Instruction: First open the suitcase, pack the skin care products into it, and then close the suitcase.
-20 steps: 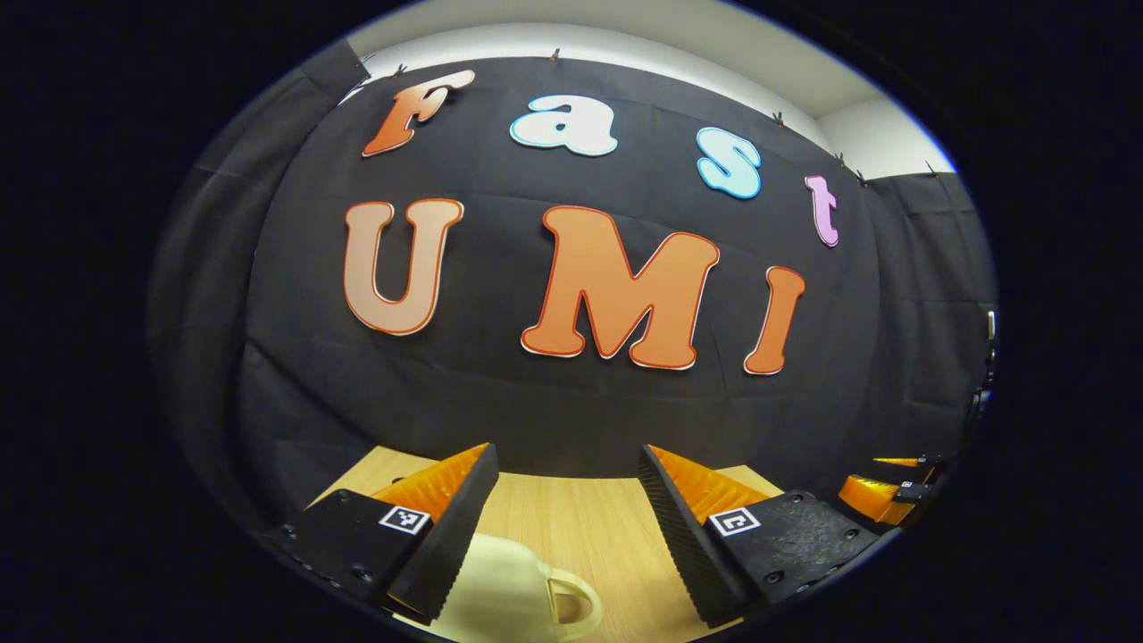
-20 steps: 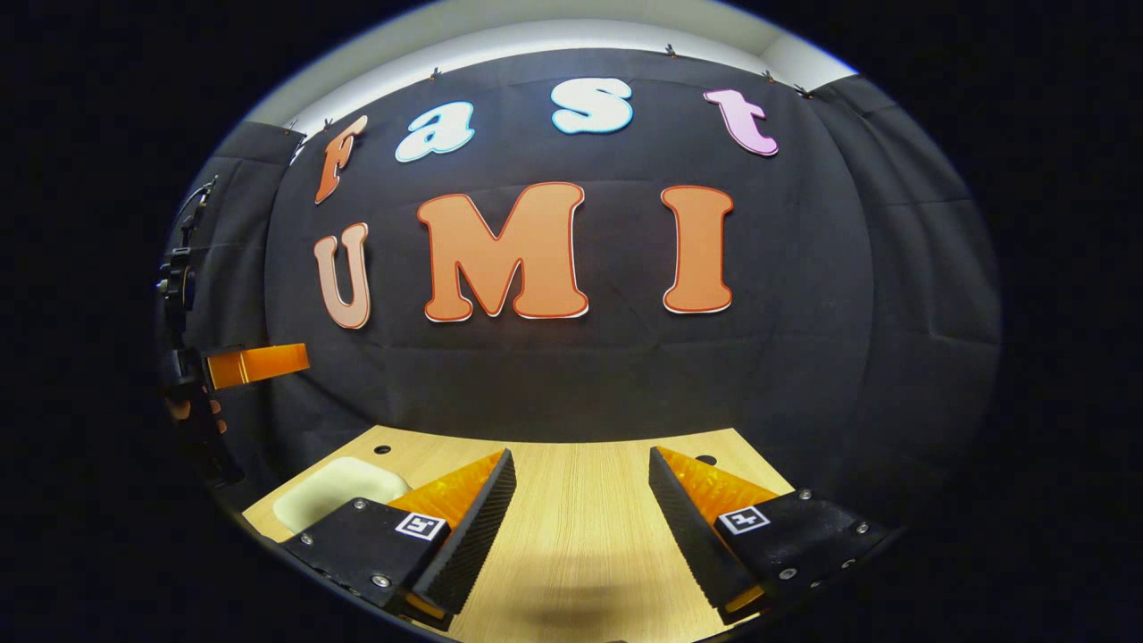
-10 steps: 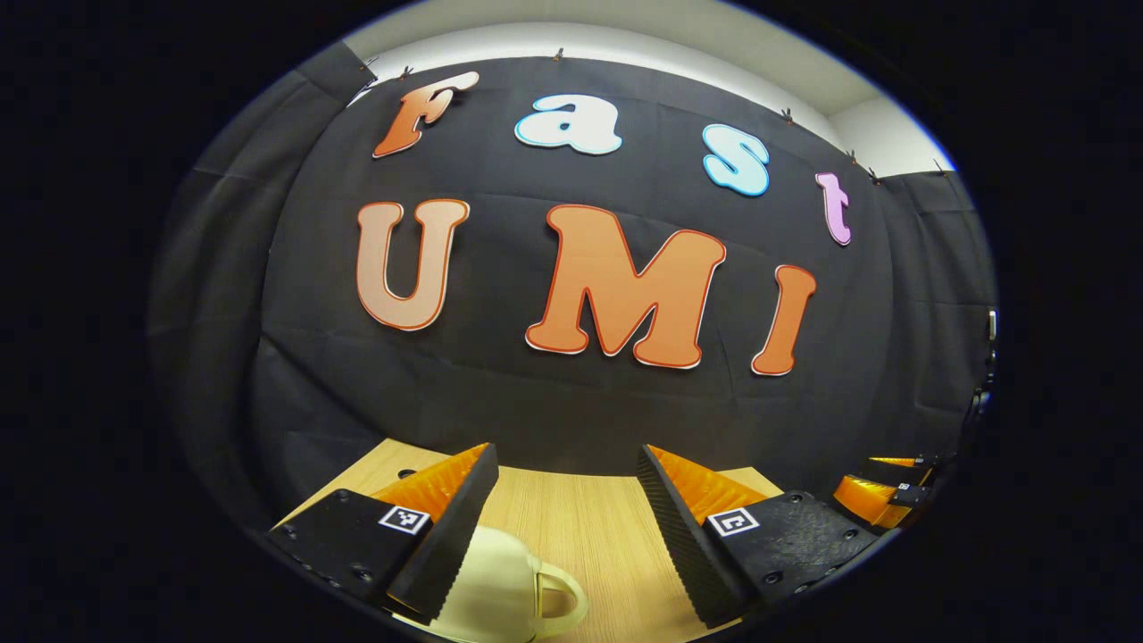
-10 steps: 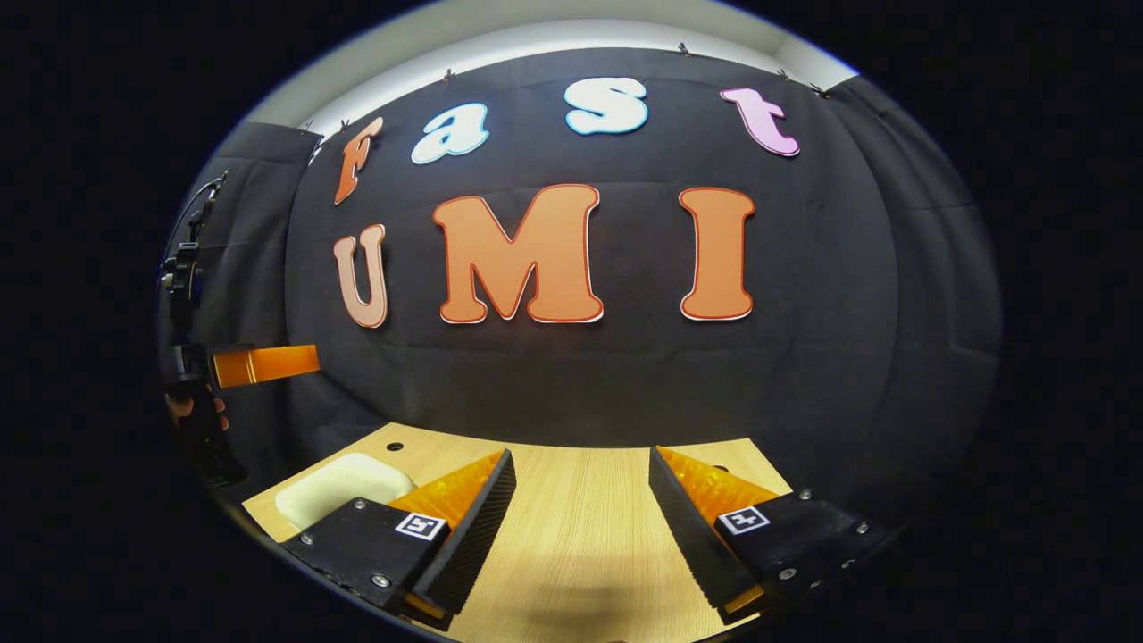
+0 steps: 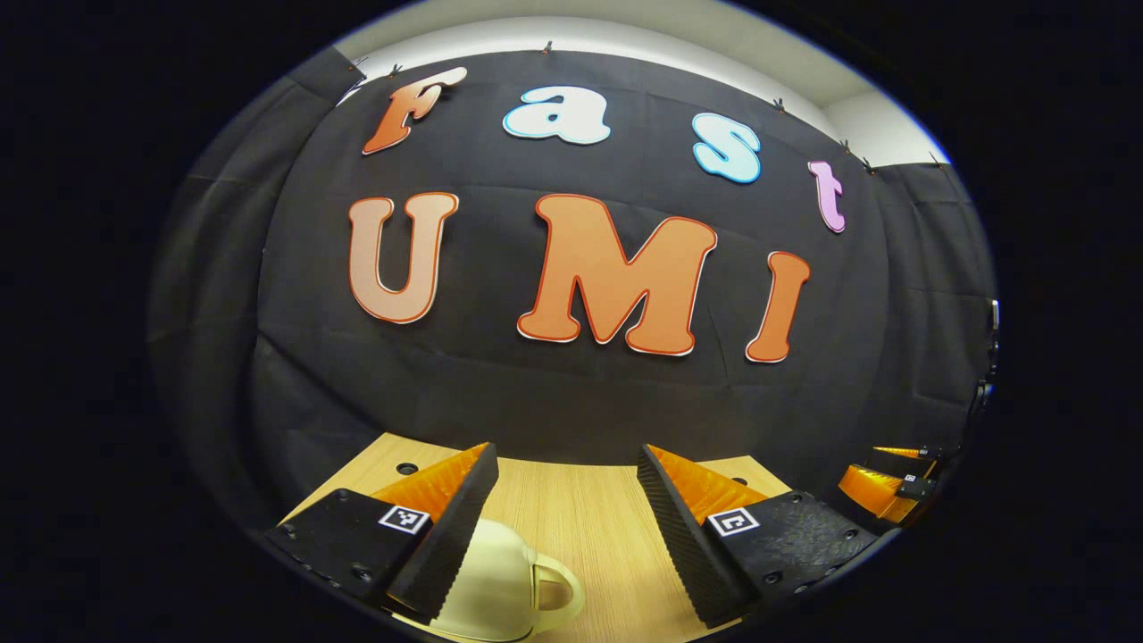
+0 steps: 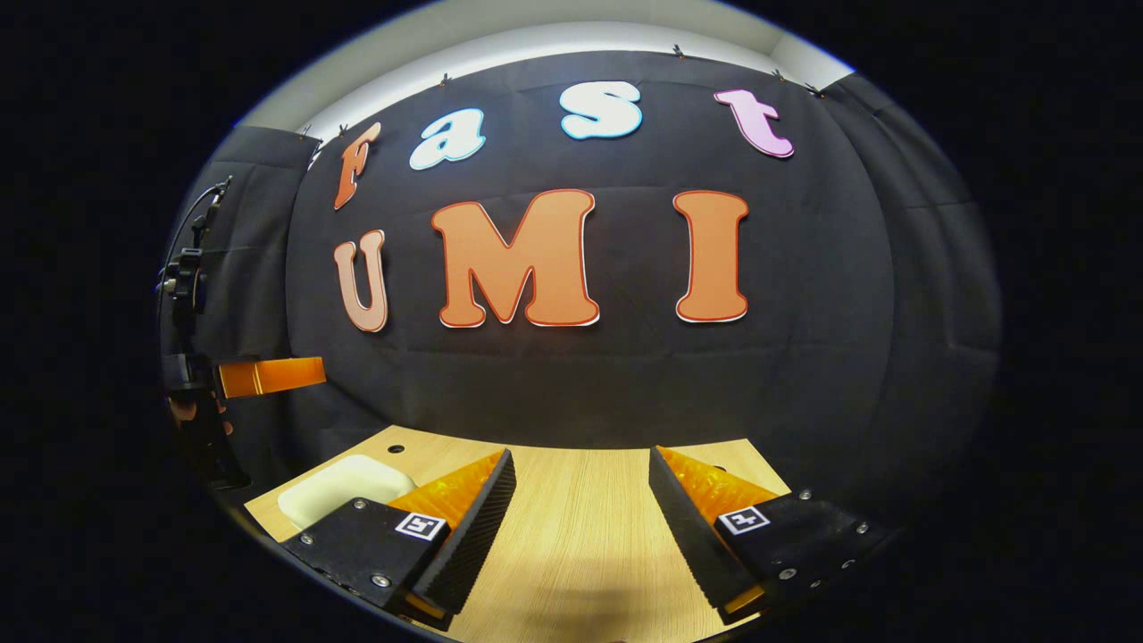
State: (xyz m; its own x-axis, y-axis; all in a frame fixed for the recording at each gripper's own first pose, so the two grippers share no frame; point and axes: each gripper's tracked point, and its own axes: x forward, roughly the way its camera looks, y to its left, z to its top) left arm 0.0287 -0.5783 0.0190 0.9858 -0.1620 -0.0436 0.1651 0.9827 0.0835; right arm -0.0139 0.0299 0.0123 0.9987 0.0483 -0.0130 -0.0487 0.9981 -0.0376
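A small cream suitcase (image 5: 496, 580) with a looped handle lies shut on the wooden table (image 5: 580, 513), low in the left gripper view, partly behind my left finger. My left gripper (image 5: 566, 451) hovers open just above and behind it, holding nothing. In the right gripper view the suitcase (image 6: 344, 487) appears as a cream rounded shape at the table's left. My right gripper (image 6: 581, 454) stands open over bare wood to the right of the case. No skin care products can be made out.
The black cloth wall closes off the far edge of the table (image 6: 580, 536). The right gripper (image 5: 884, 491) appears at the right edge of the left gripper view. The left gripper (image 6: 268, 377), held by a hand, appears at the left of the right gripper view.
Both grippers have only drifted slightly. The suitcase has slid a little up and left in the left gripper view. Both stay open and nothing was taken hold of.
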